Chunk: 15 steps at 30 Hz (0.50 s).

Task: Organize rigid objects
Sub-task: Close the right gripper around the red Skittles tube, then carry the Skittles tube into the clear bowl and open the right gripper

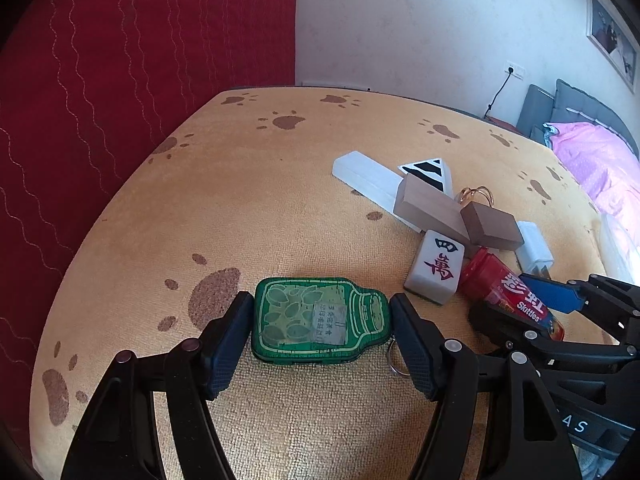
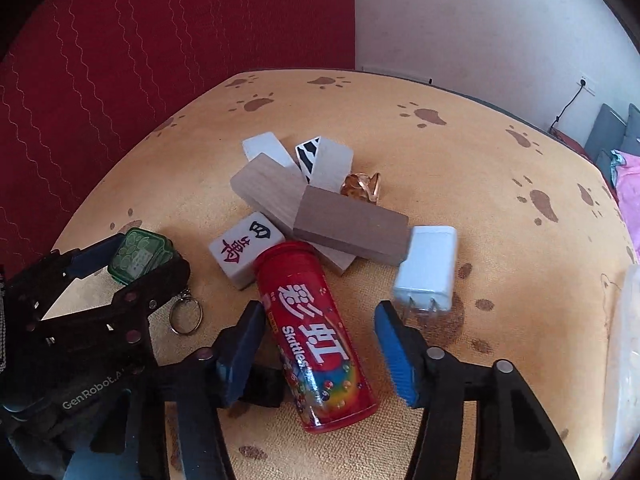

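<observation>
A green bottle-shaped key tag [image 1: 316, 320] lies flat on the paw-print cloth. My left gripper [image 1: 320, 306] is shut on it, one pad at its base and the other at its cap. Its key ring [image 2: 186, 314] sticks out beside the finger. A red Skittles tube [image 2: 316, 336] lies on its side between the fingers of my right gripper [image 2: 320, 314]. The left pad touches the tube; the right pad stands clear of it, so this gripper is open. In the left wrist view the right gripper [image 1: 520, 306] sits around the same tube [image 1: 508, 292].
Behind the tube lies a pile: a mahjong tile [image 2: 244, 248], a light wooden block [image 2: 272, 192], a dark wooden block [image 2: 352, 224], a white plug [image 2: 428, 268], a white bar [image 2: 264, 148], a zebra-striped block [image 2: 310, 156] and gold rings [image 2: 362, 188]. A red quilted wall stands at the left.
</observation>
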Each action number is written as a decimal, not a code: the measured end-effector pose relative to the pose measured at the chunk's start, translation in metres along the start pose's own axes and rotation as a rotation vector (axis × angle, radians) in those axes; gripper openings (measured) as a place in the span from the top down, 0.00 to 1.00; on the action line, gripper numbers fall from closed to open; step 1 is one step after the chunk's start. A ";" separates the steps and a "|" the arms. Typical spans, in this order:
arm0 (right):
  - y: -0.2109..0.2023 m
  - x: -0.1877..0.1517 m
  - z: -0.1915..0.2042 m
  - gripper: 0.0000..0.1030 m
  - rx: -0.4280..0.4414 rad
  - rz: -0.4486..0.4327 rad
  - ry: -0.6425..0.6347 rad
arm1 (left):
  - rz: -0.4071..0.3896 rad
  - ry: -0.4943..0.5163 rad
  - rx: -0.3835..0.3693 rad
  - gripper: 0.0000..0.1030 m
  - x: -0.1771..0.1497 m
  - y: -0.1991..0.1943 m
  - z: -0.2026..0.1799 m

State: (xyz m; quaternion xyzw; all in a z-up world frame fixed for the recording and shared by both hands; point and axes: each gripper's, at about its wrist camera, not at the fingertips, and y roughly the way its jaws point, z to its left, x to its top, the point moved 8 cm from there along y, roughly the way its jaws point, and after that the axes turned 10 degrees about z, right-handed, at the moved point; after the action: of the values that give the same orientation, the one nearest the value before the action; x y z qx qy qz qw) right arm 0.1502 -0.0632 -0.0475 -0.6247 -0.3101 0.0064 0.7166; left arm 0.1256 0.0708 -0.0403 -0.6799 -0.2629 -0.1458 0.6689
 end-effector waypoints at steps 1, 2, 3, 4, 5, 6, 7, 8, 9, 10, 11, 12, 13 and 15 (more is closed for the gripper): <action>0.000 0.000 0.002 0.52 0.003 0.000 -0.003 | 0.007 0.000 -0.003 0.32 -0.001 0.002 0.000; 0.001 0.001 0.003 0.52 0.002 -0.002 -0.005 | 0.012 0.000 -0.007 0.32 -0.001 0.003 0.000; 0.001 0.000 0.004 0.53 0.000 -0.004 -0.006 | 0.015 0.000 -0.009 0.32 -0.001 0.004 0.000; 0.000 0.000 0.004 0.54 0.002 -0.005 -0.004 | 0.016 0.000 -0.011 0.32 -0.001 0.004 0.000; 0.000 0.000 0.004 0.55 0.006 -0.006 0.000 | 0.016 0.002 -0.013 0.32 -0.001 0.005 0.000; -0.001 -0.001 0.004 0.57 0.010 -0.007 0.006 | 0.016 0.005 -0.015 0.32 -0.002 0.005 -0.001; -0.002 -0.002 0.003 0.59 0.014 -0.008 0.013 | 0.015 0.008 -0.018 0.33 -0.002 0.005 -0.002; -0.004 -0.003 0.002 0.60 0.019 -0.011 0.021 | 0.014 0.012 -0.023 0.33 -0.002 0.005 -0.003; -0.007 -0.004 0.001 0.61 0.023 -0.017 0.030 | 0.012 0.015 -0.027 0.33 -0.002 0.004 -0.003; -0.009 -0.006 -0.001 0.62 0.027 -0.024 0.040 | 0.009 0.020 -0.032 0.33 -0.003 0.004 -0.005; -0.012 -0.007 -0.003 0.62 0.031 -0.031 0.050 | 0.004 0.025 -0.035 0.33 -0.002 0.003 -0.006; -0.015 -0.009 -0.006 0.62 0.034 -0.038 0.062 | -0.002 0.029 -0.038 0.33 -0.002 0.001 -0.007; -0.018 -0.011 -0.008 0.62 0.037 -0.044 0.073 | -0.009 0.033 -0.042 0.33 -0.002 -0.001 -0.008; -0.025 -0.015 -0.014 0.62 0.044 -0.059 0.094 | -0.019 0.041 -0.048 0.33 -0.002 -0.004 -0.011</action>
State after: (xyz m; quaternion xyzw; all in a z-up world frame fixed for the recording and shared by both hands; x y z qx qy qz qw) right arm 0.1347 -0.0867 -0.0318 -0.5991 -0.2942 -0.0372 0.7437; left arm 0.1241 0.0593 -0.0375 -0.6903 -0.2520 -0.1722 0.6560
